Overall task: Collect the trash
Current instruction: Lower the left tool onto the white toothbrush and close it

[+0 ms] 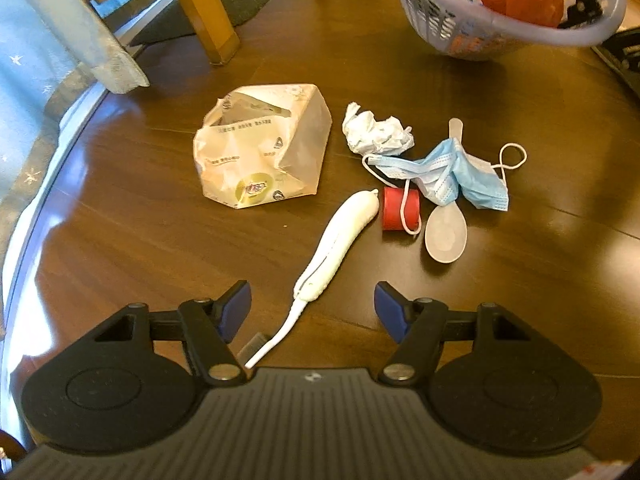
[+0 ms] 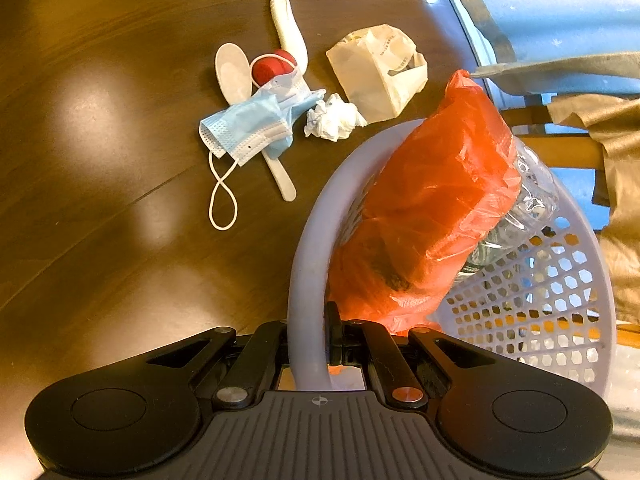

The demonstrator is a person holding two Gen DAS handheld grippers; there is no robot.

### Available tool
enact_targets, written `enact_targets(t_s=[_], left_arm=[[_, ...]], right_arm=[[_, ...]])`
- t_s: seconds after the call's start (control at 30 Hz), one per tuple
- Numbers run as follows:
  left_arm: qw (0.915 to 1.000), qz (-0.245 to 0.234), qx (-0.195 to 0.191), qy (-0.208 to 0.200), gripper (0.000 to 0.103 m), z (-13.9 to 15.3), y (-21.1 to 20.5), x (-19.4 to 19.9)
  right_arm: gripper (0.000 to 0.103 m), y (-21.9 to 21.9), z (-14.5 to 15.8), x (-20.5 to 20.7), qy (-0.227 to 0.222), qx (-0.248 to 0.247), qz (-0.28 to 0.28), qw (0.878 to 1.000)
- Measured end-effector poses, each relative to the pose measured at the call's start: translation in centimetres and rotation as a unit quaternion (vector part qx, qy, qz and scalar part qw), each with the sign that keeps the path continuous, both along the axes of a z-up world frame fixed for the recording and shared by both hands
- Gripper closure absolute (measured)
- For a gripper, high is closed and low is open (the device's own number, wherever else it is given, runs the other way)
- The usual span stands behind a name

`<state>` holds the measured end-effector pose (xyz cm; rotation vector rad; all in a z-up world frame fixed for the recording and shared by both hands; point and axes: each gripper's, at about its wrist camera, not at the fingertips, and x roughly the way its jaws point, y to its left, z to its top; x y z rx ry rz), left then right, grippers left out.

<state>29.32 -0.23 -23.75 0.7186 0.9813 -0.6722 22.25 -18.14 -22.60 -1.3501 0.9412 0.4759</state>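
A white toothbrush point(image 1: 340, 236) lies on the dark wooden worktop point(image 1: 140, 220), its stiff, light, smooth handle the likely hold; beyond it sit a soft blue face mask point(image 1: 448, 172), crumpled tissue point(image 1: 376, 130), red cap point(image 1: 398, 210), plastic spoon point(image 1: 446, 232) and a flimsy paper bag point(image 1: 260, 148) whose print is unreadable; left gripper point(image 1: 312, 308) jaws spread wide; right gripper point(image 2: 310, 344) jaws pinch the lavender basket point(image 2: 560, 300) rim.
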Motion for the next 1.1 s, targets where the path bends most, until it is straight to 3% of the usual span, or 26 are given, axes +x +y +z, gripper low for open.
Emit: enact_targets(t_s=[0.27, 0.43, 0.63, 1.1], left_arm=[[0.9999, 0.002, -0.017, 0.000, 0.048, -2.2, -0.6, 0.9], [0.9995, -0.032, -0.004, -0.002, 0.056, -4.1, -1.2, 1.2], [0.9997, -0.023, -0.006, 0.009, 0.065, -5.6, -1.1, 2.1], [0.9991, -0.014, -0.011, 0.038, 0.086, -5.6, -0.9, 2.5]], right_arm=[[0.103, -0.4, 0.0, 0.4, -0.001, -0.002, -0.004, 1.000], [0.103, -0.1, -0.1, 1.0, 0.000, -0.003, -0.003, 1.000], [0.103, 0.1, -0.4, 1.2, 0.002, -0.003, -0.001, 1.000], [0.103, -0.1, -0.7, 1.2, 0.002, -0.005, 0.001, 1.000]])
